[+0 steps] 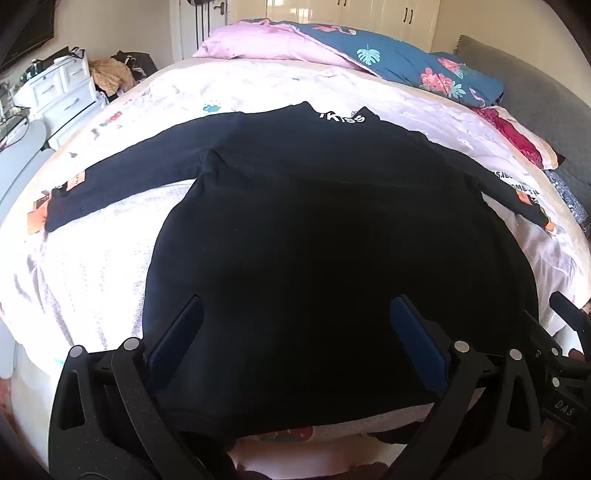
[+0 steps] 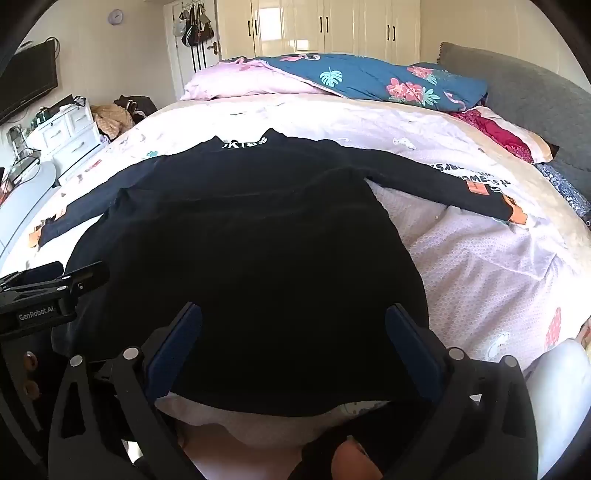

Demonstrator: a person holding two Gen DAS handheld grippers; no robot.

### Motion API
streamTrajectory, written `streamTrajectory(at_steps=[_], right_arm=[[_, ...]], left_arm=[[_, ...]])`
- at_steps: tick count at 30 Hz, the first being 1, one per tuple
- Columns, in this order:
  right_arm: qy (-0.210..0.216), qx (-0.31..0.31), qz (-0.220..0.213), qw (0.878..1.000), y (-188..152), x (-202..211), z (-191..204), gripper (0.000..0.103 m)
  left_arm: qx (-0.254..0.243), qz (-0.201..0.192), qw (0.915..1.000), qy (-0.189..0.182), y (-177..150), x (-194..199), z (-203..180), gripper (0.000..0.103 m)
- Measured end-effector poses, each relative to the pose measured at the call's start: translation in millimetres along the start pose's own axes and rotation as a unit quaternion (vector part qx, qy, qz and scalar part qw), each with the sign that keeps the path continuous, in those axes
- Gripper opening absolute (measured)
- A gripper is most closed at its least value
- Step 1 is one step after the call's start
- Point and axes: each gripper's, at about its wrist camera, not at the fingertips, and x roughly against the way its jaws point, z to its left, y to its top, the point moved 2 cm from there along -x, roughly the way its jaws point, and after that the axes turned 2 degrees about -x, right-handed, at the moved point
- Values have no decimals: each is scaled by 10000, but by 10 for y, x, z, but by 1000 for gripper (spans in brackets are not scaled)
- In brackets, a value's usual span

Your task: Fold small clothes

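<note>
Black long-sleeved top (image 1: 314, 229) spread flat on the bed (image 1: 92, 266), hem toward the cameras, collar at the far end, both sleeves stretched straight out to the sides. White lettering on the inside of the collar (image 1: 341, 116), partly folded over: "KISS" legible, any letters before it not clear. Orange patches near each cuff (image 2: 476, 186), too small to read. Pale quilted sheet (image 2: 480, 266) underneath, printed with small cartoon motifs and a line of dark block letters beside the right sleeve, seen upside down and not legible as a word.

Left tongs (image 1: 295, 325) spread wide, hovering over the lower left part of the top, blue pads (image 1: 177, 339) on either side of bare fabric, nothing pinched. Right tongs (image 2: 293, 332) equally wide over the lower right part, likewise gripping nothing. In the right wrist view, left tool body visible at the left edge, labelled "GenRobot.AI" (image 2: 36, 315). In the left wrist view, right tool at the right edge marked "DAS" (image 1: 564, 408).

Beyond the top: blue quilt (image 2: 369, 79) with flamingo, leaf and flower print, bunched against a pink pillow (image 2: 236, 83). Grey headboard (image 2: 535, 96) on the right, white drawer unit (image 2: 62, 136) on the left, cream wardrobe doors (image 2: 321, 29) at the back, round wall clock (image 2: 115, 16), bags hung on a door (image 2: 194, 26).
</note>
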Motion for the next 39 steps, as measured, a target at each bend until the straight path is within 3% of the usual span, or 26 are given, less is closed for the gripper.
streamTrajectory(at_steps=[39], right_arm=[[-176,31,-134,9997,35,76,12,99]], left_arm=[[-39,-110,9999,-92,16,55,12,95]])
